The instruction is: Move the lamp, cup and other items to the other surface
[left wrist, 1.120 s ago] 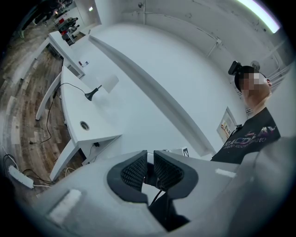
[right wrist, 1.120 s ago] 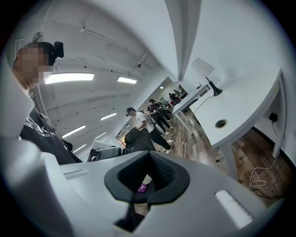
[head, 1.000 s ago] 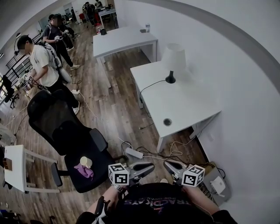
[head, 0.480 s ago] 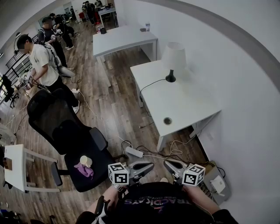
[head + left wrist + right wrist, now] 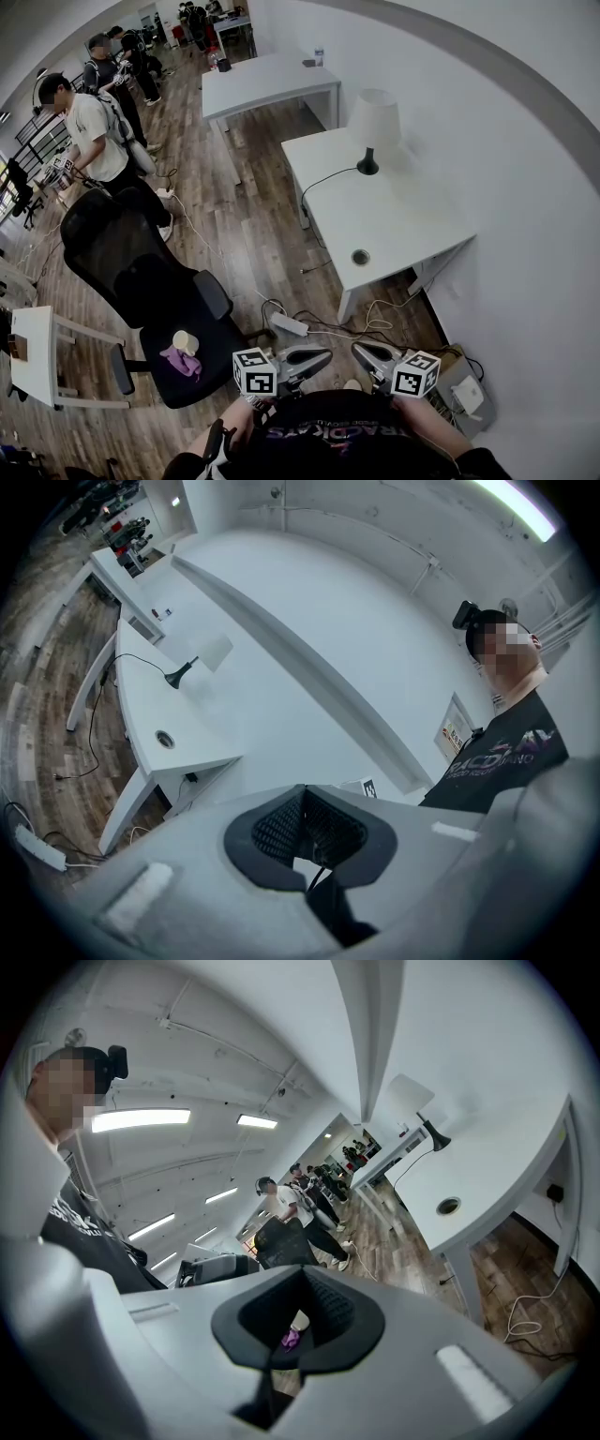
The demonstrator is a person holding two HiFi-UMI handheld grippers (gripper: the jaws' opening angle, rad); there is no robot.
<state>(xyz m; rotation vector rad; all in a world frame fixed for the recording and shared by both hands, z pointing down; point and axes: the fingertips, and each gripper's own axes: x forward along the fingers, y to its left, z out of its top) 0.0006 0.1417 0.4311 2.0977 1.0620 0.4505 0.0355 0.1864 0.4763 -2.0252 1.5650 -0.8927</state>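
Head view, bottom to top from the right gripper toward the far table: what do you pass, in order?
right gripper → power strip on the floor → round cable hole in the near desk → lamp → far table

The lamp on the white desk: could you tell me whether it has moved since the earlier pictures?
No. The lamp keeps its place on the white desk, as far from the round cable hole as before.
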